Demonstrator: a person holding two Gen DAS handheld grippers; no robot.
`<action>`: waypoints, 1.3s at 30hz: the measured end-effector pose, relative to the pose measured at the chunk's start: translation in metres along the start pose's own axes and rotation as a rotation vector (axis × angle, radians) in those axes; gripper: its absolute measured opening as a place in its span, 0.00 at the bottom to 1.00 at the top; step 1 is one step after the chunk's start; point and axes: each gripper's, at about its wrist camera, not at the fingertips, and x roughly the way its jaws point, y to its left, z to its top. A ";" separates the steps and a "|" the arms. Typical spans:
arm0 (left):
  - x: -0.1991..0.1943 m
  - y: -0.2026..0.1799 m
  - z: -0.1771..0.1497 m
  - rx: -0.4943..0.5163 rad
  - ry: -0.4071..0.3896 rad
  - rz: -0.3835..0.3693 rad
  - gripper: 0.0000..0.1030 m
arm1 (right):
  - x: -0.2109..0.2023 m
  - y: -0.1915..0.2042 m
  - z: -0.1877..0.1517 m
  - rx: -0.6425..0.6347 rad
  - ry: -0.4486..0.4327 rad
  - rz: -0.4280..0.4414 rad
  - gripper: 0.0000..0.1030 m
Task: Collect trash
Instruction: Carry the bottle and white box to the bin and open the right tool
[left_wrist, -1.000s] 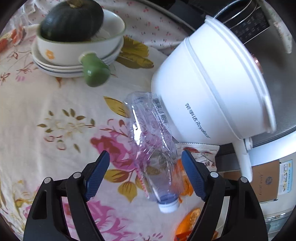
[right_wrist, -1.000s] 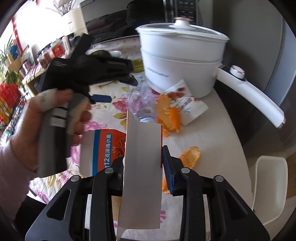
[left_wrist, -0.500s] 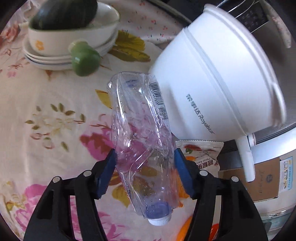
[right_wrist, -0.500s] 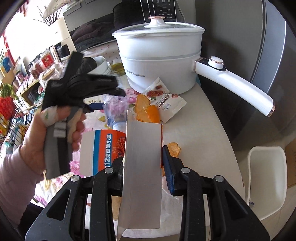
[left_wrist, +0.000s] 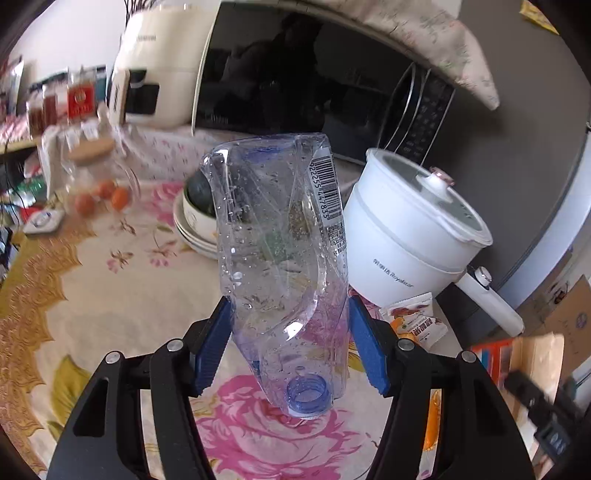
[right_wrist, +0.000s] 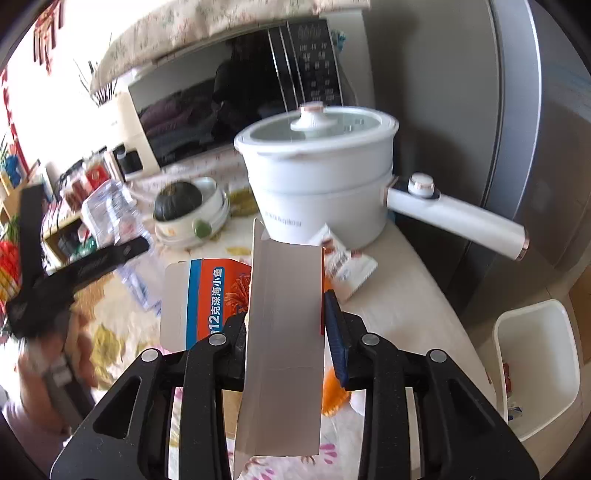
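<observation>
Crushed plastic bottle, centre frame, clamped cap-down in left gripper. Flattened carton, lower centre, pinched in right gripper.

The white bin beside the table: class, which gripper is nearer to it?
Right. The right gripper, holding the flattened carton, is nearer the white bin; the left gripper, gripping the plastic bottle, is farther away.

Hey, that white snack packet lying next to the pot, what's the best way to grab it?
Take the snack packet by its free serrated edge, the end pointing away from the white pot, coming from the open table side. It lies flat with one end against the pot's base, so jaws should pinch that thin edge.
</observation>
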 end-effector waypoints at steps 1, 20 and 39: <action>-0.009 -0.001 0.000 0.003 -0.022 -0.002 0.60 | -0.004 0.003 0.001 0.000 -0.027 -0.008 0.29; -0.059 -0.058 -0.011 0.124 -0.185 -0.082 0.61 | -0.047 -0.014 0.005 0.004 -0.211 -0.138 0.30; -0.056 -0.168 -0.054 0.192 -0.090 -0.272 0.61 | -0.113 -0.115 -0.019 0.110 -0.282 -0.307 0.30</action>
